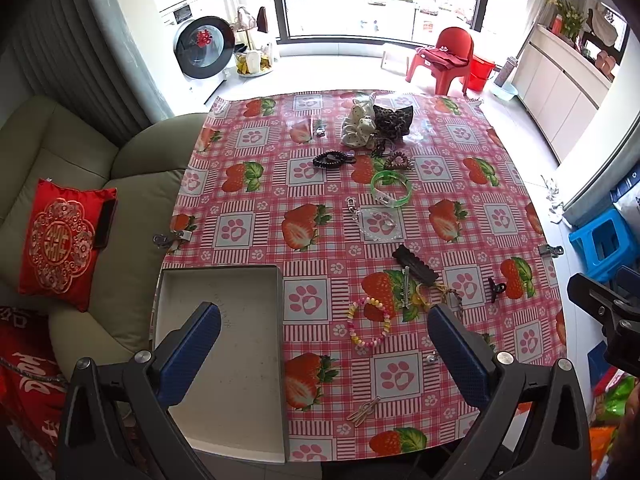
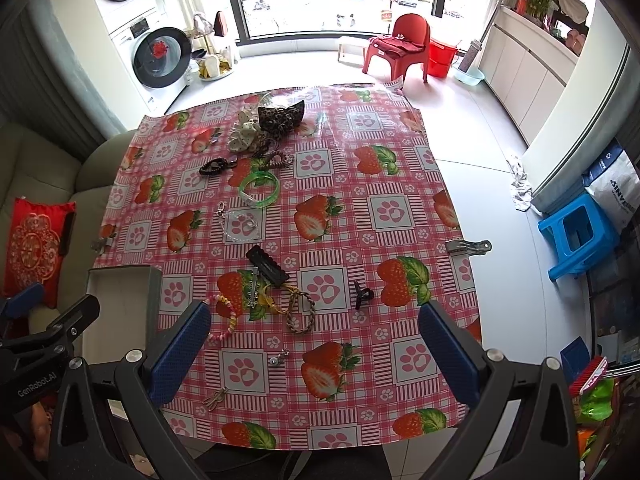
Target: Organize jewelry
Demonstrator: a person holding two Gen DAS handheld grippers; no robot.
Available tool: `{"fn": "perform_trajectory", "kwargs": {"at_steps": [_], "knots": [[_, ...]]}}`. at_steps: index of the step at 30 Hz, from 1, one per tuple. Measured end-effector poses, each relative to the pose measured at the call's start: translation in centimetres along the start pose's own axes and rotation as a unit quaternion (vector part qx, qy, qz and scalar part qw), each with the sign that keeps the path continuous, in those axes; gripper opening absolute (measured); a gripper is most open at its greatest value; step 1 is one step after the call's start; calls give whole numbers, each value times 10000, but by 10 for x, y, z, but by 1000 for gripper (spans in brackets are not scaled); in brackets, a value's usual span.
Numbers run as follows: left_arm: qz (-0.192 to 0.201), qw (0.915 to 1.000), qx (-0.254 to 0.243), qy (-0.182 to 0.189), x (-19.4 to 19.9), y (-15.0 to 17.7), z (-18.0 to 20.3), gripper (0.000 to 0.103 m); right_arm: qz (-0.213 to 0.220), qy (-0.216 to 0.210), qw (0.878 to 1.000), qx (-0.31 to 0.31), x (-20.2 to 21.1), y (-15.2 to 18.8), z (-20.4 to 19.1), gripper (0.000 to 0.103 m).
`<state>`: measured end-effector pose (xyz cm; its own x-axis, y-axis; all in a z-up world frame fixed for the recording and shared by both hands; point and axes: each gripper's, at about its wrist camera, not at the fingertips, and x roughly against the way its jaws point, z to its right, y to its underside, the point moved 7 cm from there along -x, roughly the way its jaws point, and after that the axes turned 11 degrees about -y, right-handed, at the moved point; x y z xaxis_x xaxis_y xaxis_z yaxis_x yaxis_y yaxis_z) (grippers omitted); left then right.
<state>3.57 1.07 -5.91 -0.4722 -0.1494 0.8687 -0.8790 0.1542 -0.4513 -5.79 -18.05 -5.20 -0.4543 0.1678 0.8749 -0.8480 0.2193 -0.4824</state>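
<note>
A shallow grey tray (image 1: 180, 280) lies empty at the table's near left corner; it also shows in the right wrist view (image 2: 120, 276). Jewelry lies scattered on the strawberry tablecloth: a pastel bead bracelet (image 1: 370, 322), a black hair clip (image 1: 416, 266), a green bangle (image 1: 391, 189), a clear chain (image 1: 376, 222), a braided cord (image 2: 298, 308), a small black claw clip (image 2: 362, 294), scrunchies (image 1: 376, 124). My left gripper (image 1: 324, 328) is open and empty above the near edge, its left finger over the tray. My right gripper (image 2: 314, 326) is open and empty above the near edge.
A green sofa (image 1: 80, 200) with a red cushion (image 1: 60, 240) is left of the table. Metal clips (image 2: 468, 246) pin the cloth at the table's sides. A blue stool (image 2: 576, 236) stands at the right. A gold paperclip (image 1: 364, 408) and a small charm (image 2: 278, 356) lie near the front edge.
</note>
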Motion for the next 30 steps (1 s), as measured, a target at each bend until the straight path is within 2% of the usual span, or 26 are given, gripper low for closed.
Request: {"fn": "perform_trajectory", "kwargs": {"at_steps": [30], "knots": [[0, 10000, -11, -23, 0, -1, 2, 103, -1, 81, 10000, 16, 0, 0, 8, 103]]}}
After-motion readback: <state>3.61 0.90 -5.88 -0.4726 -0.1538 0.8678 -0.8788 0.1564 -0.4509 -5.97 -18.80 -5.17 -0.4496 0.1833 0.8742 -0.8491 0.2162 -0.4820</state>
